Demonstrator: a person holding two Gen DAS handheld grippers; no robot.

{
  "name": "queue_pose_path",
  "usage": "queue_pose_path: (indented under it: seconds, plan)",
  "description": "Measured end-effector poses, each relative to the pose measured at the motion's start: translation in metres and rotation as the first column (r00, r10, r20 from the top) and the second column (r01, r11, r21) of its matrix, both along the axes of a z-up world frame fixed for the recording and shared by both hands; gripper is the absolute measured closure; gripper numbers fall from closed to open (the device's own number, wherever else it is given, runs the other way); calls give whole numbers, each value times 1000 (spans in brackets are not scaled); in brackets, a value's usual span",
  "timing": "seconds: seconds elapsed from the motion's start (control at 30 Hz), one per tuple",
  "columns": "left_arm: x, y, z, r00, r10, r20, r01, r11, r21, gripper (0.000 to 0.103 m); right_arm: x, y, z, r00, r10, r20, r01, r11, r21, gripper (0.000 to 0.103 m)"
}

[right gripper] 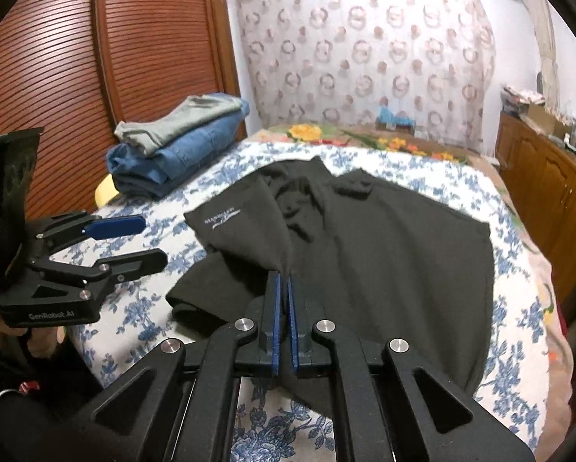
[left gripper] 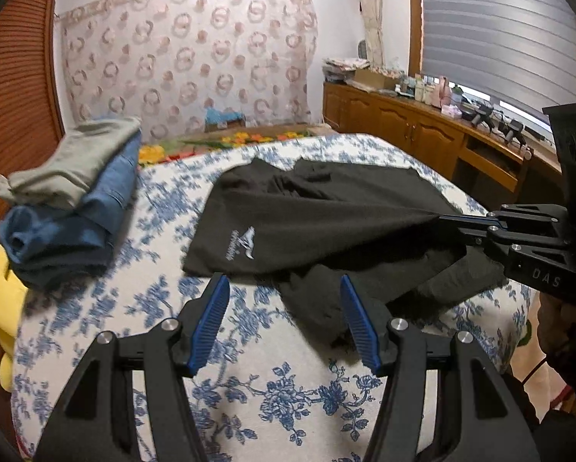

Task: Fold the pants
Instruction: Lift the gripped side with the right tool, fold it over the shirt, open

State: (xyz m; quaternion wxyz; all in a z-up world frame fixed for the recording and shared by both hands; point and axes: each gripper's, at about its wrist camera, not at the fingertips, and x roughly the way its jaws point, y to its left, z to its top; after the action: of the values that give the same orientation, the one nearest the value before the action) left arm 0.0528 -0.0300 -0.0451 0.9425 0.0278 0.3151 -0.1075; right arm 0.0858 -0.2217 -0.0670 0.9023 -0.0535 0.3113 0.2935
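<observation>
Black pants (right gripper: pixel 384 238) pinched by right gripper (right gripper: pixel 283 283); left gripper (left gripper: pixel 284 288) spread, empty | white logo (left gripper: pixel 241 244) seemingly legible only left-wrist

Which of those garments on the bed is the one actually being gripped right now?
The black pants, spread on the floral bedspread; the right gripper pinches their fabric. The folded grey garment and blue jeans sit stacked, untouched.

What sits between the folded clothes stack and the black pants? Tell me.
Nothing: in both wrist views only bare blue-floral bedspread separates the folded stack from the black pants.
</observation>
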Motion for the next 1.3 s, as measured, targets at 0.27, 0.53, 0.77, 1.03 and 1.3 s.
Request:
queue_pose_path:
  seconds: [0.27,0.53,0.77,1.03,1.3]
  plan:
    - [-1,6,5,999,25,26,-24,1000,-12,44,-2,-4,14,999,-8,43,8,1000,1,102]
    - [0,5,3,1000,20,15,-19,1000,-13,44,-9,-19,35,994,-40,104,39,999,6,102]
    - [5,-6,-4,1000,-3,-12,3,1000,-16,44,-16,-44,45,987,-90,134,90,996,4,102]
    - [12,-23,-7,998,-48,-32,47,999,-19,44,-23,-70,37,982,-149,120,149,989,7,102]
    - [20,-46,-11,993,-98,-59,97,995,-10,44,-31,-99,21,976,-205,73,205,979,10,102]
